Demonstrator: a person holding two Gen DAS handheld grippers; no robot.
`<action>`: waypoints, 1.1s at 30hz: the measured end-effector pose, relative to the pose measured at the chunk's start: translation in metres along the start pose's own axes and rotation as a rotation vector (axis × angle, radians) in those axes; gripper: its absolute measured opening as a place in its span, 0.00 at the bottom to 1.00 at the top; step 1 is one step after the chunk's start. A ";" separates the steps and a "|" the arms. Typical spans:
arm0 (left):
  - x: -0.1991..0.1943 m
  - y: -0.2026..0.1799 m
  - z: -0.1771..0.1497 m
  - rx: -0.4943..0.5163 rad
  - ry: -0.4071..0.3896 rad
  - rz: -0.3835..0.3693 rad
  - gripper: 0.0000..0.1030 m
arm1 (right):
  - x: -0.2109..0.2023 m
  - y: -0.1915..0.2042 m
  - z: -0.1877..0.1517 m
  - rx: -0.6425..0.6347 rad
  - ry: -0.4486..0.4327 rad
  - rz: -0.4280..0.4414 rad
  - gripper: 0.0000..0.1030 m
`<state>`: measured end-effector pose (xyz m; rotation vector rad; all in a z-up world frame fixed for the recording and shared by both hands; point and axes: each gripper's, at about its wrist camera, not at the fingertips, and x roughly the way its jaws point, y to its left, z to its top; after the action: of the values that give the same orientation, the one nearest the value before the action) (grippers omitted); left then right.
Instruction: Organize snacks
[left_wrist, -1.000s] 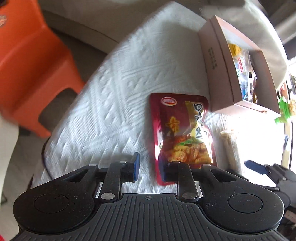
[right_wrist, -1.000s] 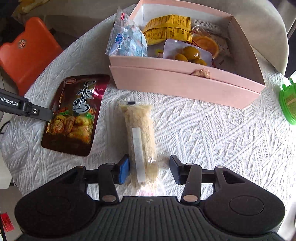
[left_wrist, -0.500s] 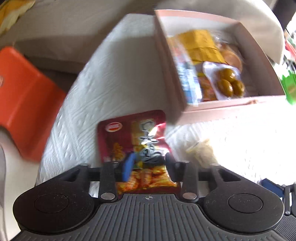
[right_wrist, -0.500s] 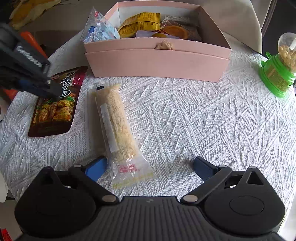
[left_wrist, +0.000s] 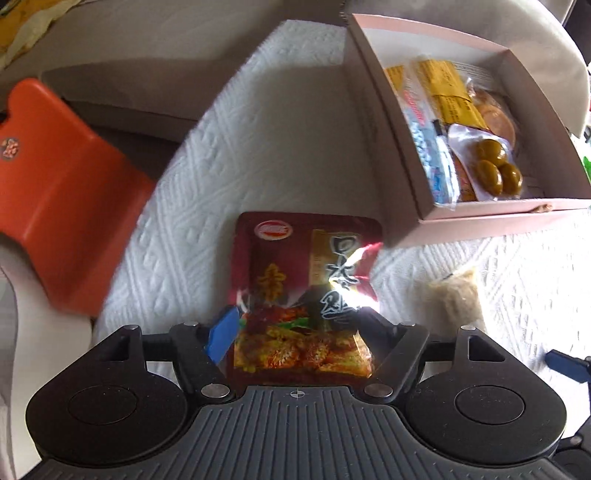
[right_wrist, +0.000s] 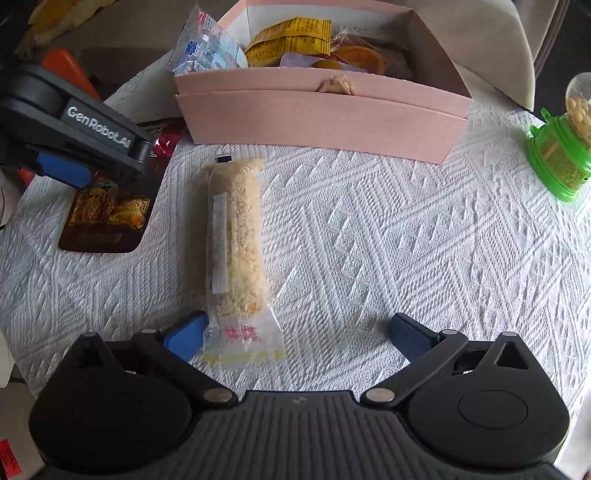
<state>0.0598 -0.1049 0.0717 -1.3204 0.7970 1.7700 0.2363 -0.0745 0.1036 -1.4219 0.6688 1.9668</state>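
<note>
A dark red snack pouch (left_wrist: 306, 288) lies flat on the white tablecloth beside the pink box (left_wrist: 491, 225). My left gripper (left_wrist: 295, 328) is open with its fingers on either side of the pouch's near end. It also shows in the right wrist view (right_wrist: 74, 147), over the pouch (right_wrist: 110, 214). A clear-wrapped rice bar (right_wrist: 236, 236) lies lengthwise before the pink box (right_wrist: 321, 118). My right gripper (right_wrist: 295, 336) is open wide, its left finger beside the bar's near end.
The box holds several snacks: yellow packets (right_wrist: 291, 40), a blue-white bag (right_wrist: 203, 48), green olives (left_wrist: 495, 170). A green candy dispenser (right_wrist: 561, 147) stands at the right. An orange chair (left_wrist: 55, 192) sits left of the round table, past the cloth's edge (left_wrist: 155, 192).
My left gripper swung toward the box and opened around the pouch's near end. My right gripper opened wide and drew back from the rice bar, which stays on the cloth.
</note>
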 end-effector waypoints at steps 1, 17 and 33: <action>0.000 0.006 0.002 0.003 0.001 0.020 0.76 | -0.001 -0.001 0.005 -0.007 0.006 0.007 0.97; -0.016 0.050 0.050 0.179 -0.121 -0.166 0.68 | 0.002 -0.025 0.116 0.076 -0.087 0.107 0.78; -0.006 0.015 0.016 0.489 0.004 -0.291 0.65 | -0.010 0.008 0.014 -0.093 -0.053 0.029 0.81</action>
<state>0.0407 -0.1003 0.0827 -1.0473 0.9163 1.2432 0.2236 -0.0719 0.1176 -1.4168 0.5839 2.0748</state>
